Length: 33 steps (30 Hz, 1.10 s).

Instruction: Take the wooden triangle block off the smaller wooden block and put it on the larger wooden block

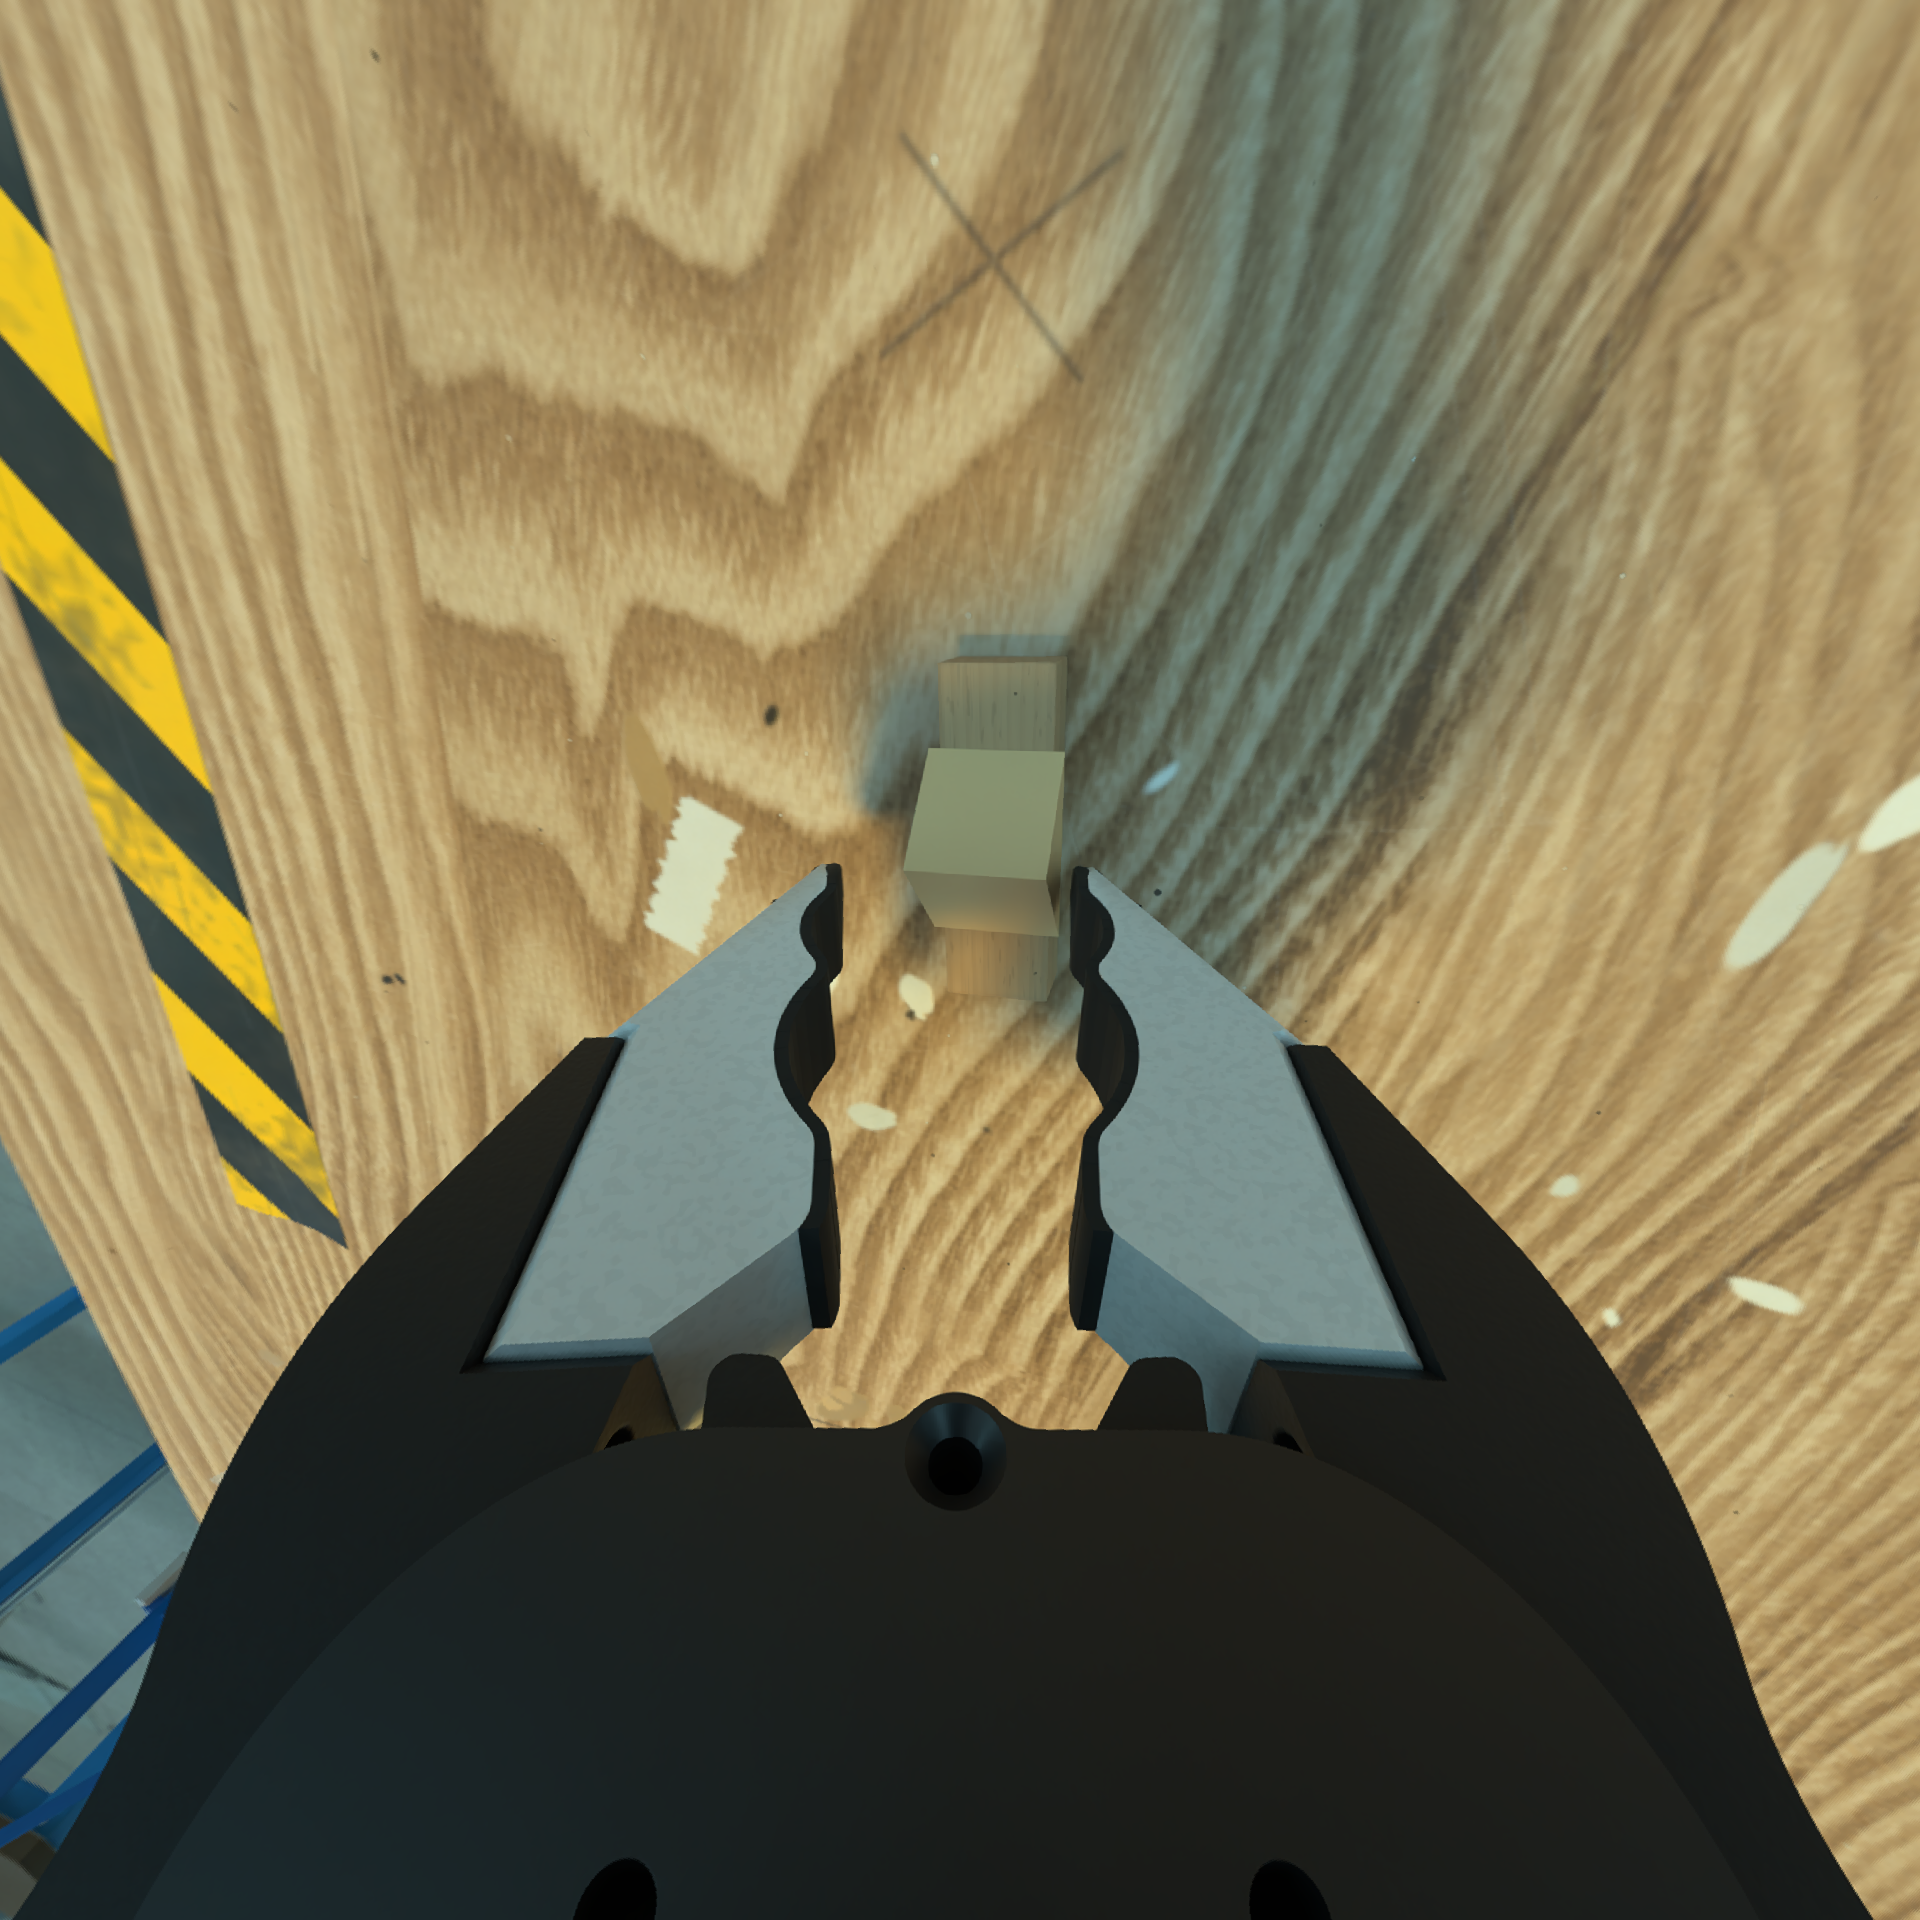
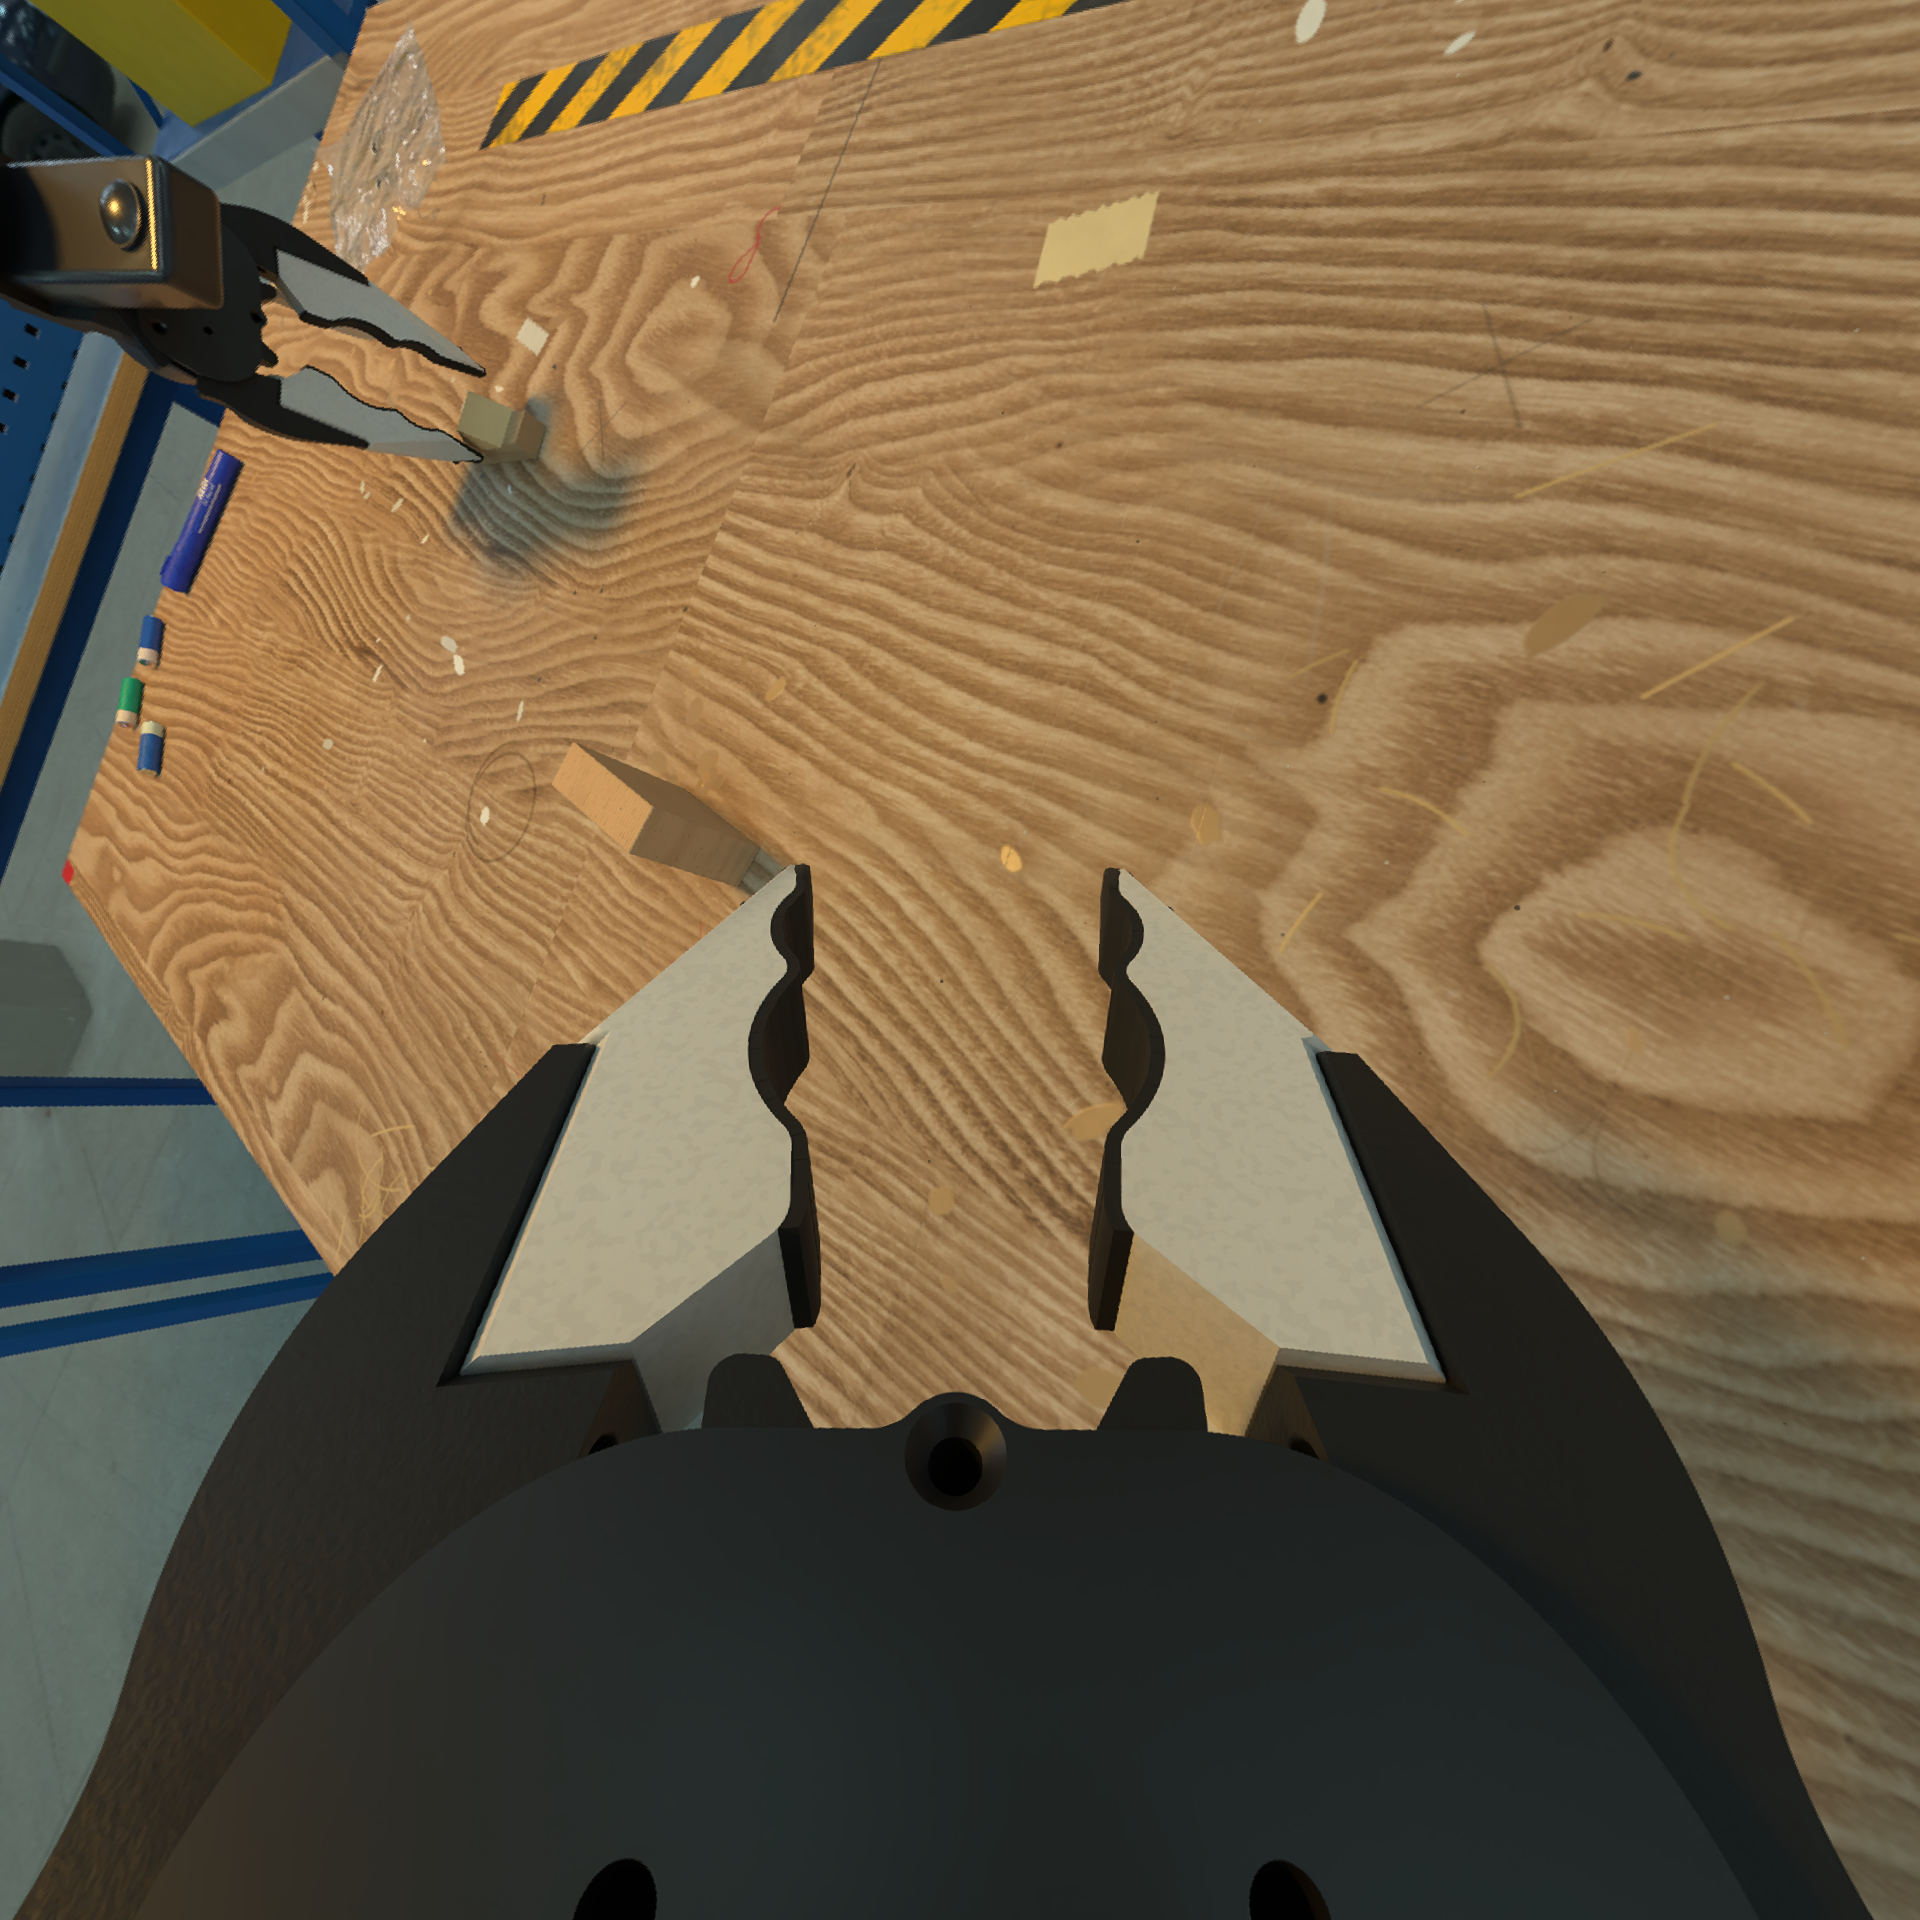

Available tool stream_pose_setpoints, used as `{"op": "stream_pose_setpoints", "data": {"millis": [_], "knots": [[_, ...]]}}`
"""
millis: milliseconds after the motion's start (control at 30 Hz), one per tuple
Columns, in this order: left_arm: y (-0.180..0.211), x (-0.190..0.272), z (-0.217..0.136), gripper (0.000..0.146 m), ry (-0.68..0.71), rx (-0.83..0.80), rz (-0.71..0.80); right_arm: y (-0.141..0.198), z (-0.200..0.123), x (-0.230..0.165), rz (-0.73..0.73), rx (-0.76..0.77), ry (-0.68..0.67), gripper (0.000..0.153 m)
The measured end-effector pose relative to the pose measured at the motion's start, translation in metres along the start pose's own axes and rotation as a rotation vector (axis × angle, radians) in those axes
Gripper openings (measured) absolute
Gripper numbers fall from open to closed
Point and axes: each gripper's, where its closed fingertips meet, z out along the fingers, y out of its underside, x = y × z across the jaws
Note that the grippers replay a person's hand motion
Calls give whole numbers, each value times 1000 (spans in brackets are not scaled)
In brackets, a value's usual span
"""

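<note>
Wooden triangle point(image 1: 985, 826) sits on the small block point(image 1: 1003, 961), not yet lifted. Left gripper point(image 1: 956, 883) has jaws spread near it. Right gripper point(image 2: 954, 883), jaws also spread, holds nothing beside the large block point(image 2: 655, 816).

Your triangle block point(image 1: 985, 831) covers most of the smaller block point(image 1: 1000, 961) beneath it. In the right wrist view, your right hand-held gripper point(image 2: 954, 883) hides the near end of the larger block point(image 2: 665, 816), and the left hand-held gripper point(image 2: 480, 414) is cut off at the picture's edge.
</note>
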Motion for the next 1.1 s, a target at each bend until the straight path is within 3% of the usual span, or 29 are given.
{"op": "stream_pose_setpoints", "data": {"millis": [133,333,533,633,800,933,1100], "knots": [[-1,1,1,32,17,17,-23,0,1,0,1,-2,-4,55],[7,-3,-15,27,-10,6,-59,2,2,1,3,-6,-16,55],[4,-34,-83,27,-212,41,-130,-1,-3,-1,2,19,-22,55],[-32,-37,-132,27,-266,144,-183,-3,-4,-5,-14,21,-22,55],[-140,12,-178,27,-176,322,-150,-4,-4,-11,-38,20,-27,55],[-223,82,-163,27,-23,366,-66,-4,-6,-14,-47,21,-31,55],[-280,151,-118,27,66,278,120,-4,-10,-17,-54,40,-44,55]]}}
